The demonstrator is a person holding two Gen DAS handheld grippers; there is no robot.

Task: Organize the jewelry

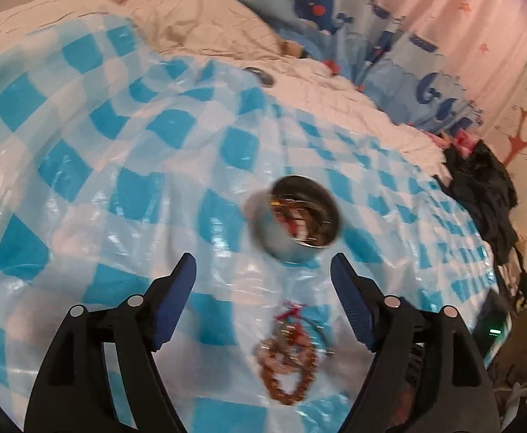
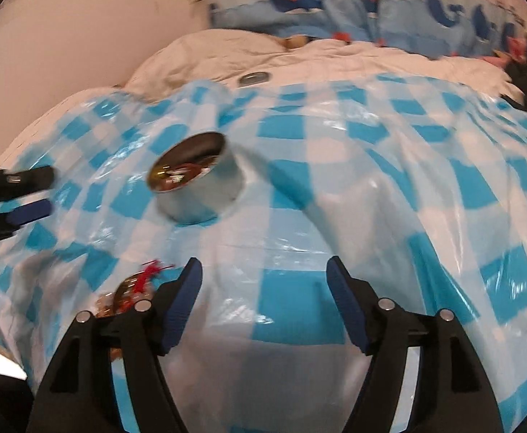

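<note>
Left wrist view: left gripper (image 1: 263, 270) spread wide, holding nothing, above beaded bracelets (image 1: 288, 357) lying on blue-checked plastic sheet (image 1: 83, 180). Metal tin (image 1: 296, 216) just beyond fingertips, jewelry inside. Right wrist view: right gripper (image 2: 264, 274) likewise apart and unloaded; tin (image 2: 198, 180) ahead-left, bracelets (image 2: 133, 288) beside left finger.

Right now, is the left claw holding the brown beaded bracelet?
No, the left claw is open and empty, and the brown beaded bracelet lies on the blue-and-white checkered plastic sheet below it.

Round tin (image 2: 196, 176) on checked sheet (image 2: 335, 180), right claw (image 2: 263, 303) spread, empty
</note>
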